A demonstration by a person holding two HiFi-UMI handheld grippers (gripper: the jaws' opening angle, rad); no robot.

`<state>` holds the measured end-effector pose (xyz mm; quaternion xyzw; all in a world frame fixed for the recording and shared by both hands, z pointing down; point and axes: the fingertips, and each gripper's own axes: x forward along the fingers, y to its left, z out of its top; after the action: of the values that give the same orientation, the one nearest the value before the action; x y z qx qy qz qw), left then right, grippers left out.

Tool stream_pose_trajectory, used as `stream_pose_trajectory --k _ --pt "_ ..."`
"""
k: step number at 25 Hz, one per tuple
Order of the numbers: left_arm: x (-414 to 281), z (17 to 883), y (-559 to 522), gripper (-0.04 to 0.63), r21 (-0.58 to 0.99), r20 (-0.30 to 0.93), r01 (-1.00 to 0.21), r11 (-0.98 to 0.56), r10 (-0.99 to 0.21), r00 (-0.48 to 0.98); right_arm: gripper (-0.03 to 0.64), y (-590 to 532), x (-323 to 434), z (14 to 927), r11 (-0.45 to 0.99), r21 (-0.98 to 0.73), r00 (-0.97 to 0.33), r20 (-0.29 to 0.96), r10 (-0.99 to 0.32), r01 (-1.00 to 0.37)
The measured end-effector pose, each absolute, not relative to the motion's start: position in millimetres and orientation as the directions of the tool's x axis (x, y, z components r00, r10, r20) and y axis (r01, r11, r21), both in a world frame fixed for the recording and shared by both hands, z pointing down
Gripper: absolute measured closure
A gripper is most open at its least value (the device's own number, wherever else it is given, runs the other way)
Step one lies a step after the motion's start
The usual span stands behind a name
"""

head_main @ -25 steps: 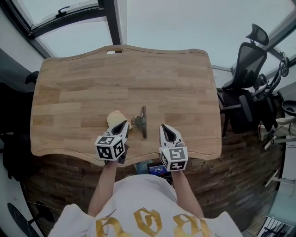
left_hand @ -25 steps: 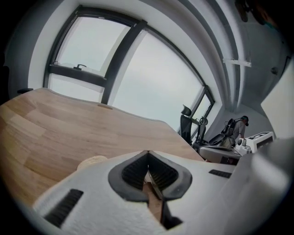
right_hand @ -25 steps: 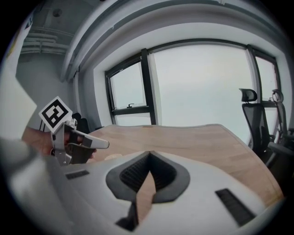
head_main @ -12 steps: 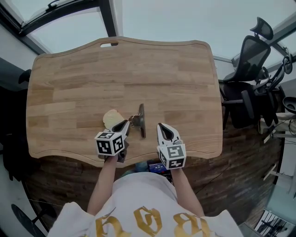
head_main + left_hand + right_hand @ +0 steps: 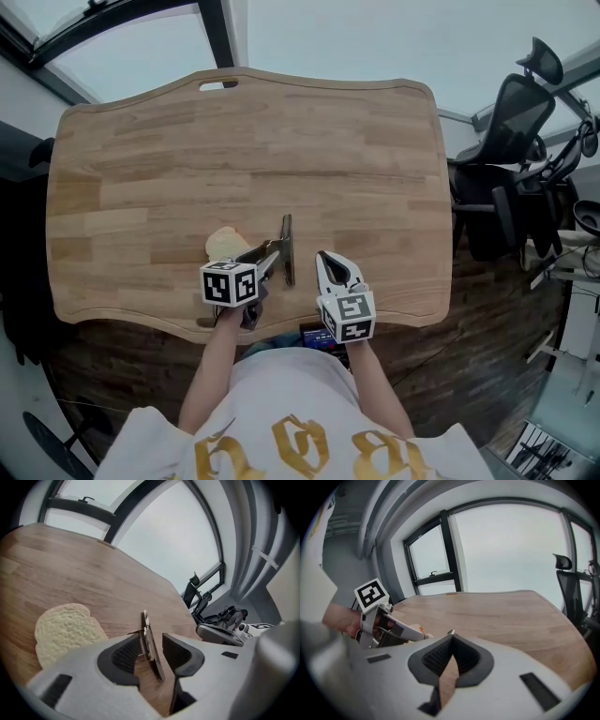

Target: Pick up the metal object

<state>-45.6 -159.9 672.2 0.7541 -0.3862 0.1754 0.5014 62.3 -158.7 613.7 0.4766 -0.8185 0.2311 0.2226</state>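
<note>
Two jaws of your left hand-held gripper (image 5: 152, 644) have just been opening and now stand spread, with the metal clip (image 5: 287, 236) between them. It lies on the table (image 5: 281, 131) near the front edge, just beside a bread slice (image 5: 221, 244). Your right hand-held gripper (image 5: 324, 258) is pressed together, empty. Bare wood stretches beyond. Your shirt's gold print can't be read.

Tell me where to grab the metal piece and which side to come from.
I'd grip the metal piece across its thin plate's flat faces, beside the spring. It stands on edge, pointing away from you, so come from the near edge of the table, along its length. The left tool, whose jaws have just been opening, straddles it, not yet pinching.
</note>
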Motion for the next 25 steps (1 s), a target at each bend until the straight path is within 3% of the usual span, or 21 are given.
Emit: stream_pose_trajectory --k 8,13,25 --pt "-37.4 687.6 -160.1 0.454 0.653 0.669 -0.744 -0.144 -0.350 0.655 0.606 -166.8 60.5 623.9 0.436 -0.176 -0.447 0.605 -0.660 -0.883" --pt "-40.7 693.1 -162.0 0.536 0.691 0.657 -0.719 -0.074 -0.349 0.668 0.606 -170.7 60.8 624.4 0.434 -0.175 -0.444 0.606 -0.660 -0.884" --pt "-36.4 694.5 -161.7 0.551 0.780 0.597 -0.625 0.022 -0.323 0.734 0.606 -179.3 63.1 619.1 0.430 -0.168 -0.437 0.606 -0.665 -0.887"
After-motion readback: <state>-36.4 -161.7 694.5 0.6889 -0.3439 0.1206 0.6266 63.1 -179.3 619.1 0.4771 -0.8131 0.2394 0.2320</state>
